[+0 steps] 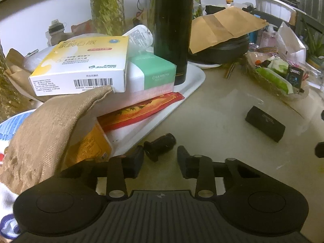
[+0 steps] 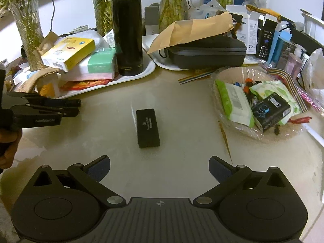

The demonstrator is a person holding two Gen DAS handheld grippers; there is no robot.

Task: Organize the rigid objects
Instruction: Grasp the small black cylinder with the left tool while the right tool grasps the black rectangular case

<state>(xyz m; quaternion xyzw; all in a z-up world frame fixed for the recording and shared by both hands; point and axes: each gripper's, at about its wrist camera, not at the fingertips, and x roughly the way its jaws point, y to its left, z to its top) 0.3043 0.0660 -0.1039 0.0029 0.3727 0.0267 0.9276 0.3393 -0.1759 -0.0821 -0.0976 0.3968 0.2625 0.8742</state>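
Note:
A small black cylindrical piece (image 1: 160,146) lies on the table beside the white tray (image 1: 194,81). My left gripper (image 1: 160,155) is open, its fingertips either side of the piece's near end without gripping it. A flat black box (image 2: 147,127) lies in the middle of the table; it also shows in the left wrist view (image 1: 265,124). My right gripper (image 2: 159,167) is wide open and empty, just short of the box. The left gripper (image 2: 75,106) shows at the left of the right wrist view.
The tray holds a tall black flask (image 2: 127,36), a yellow medicine box (image 1: 81,64), a green-and-white box (image 1: 154,75), a red packet (image 1: 141,109) and a tan cloth (image 1: 50,129). A second tray carries a dark case (image 2: 206,52). A wrapped basket (image 2: 257,105) sits right.

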